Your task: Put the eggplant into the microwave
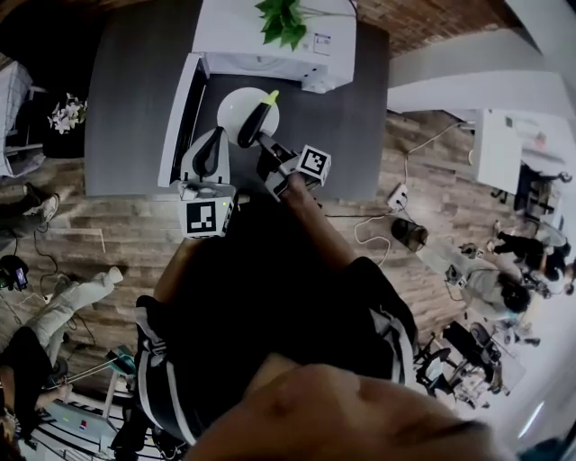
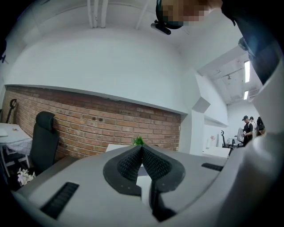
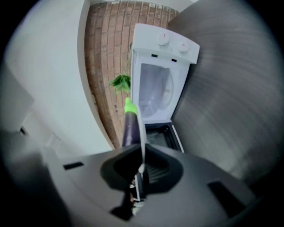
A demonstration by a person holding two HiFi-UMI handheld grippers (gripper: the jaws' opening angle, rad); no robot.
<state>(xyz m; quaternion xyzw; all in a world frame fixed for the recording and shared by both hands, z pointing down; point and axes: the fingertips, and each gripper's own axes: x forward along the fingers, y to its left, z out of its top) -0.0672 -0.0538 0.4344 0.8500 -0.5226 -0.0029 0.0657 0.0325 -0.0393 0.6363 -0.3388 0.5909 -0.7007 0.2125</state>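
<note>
1. Clamping the thin rim of a round white plate (image 3: 140, 133), the right gripper (image 3: 142, 156) has its jaws drawn almost together, with only that rim between the pads.
2. A long dark-purple eggplant (image 1: 255, 122) with a bright green stem end lies on the plate, and its stem points toward the appliance. Plate and eggplant sit just in front of the opening, outside the cavity; whether the plate touches the surface beneath cannot be told.
3. The white box-shaped microwave (image 3: 148, 44), with two round knobs, stands open. Its pale cavity faces the plate directly.
4. Its white-framed, dark-glass door (image 1: 180, 117) is swung out on the person's left and runs alongside the plate.
5. The left gripper (image 1: 214, 135) is just beside that door's outer end, near the plate's edge. Its ribbed black pads meet at the tips and have hold of nothing.
6. A flat grey table (image 1: 126, 108) bears the microwave, and a leafy green plant (image 1: 283, 20) sits on the microwave's top.
7. A red brick wall (image 2: 88, 124) runs behind.
8. A black office chair (image 2: 44, 137) and a bunch of white flowers (image 1: 67, 114) stand off to the left.
9. The wood-plank floor (image 1: 90, 230) surrounds the table.
</note>
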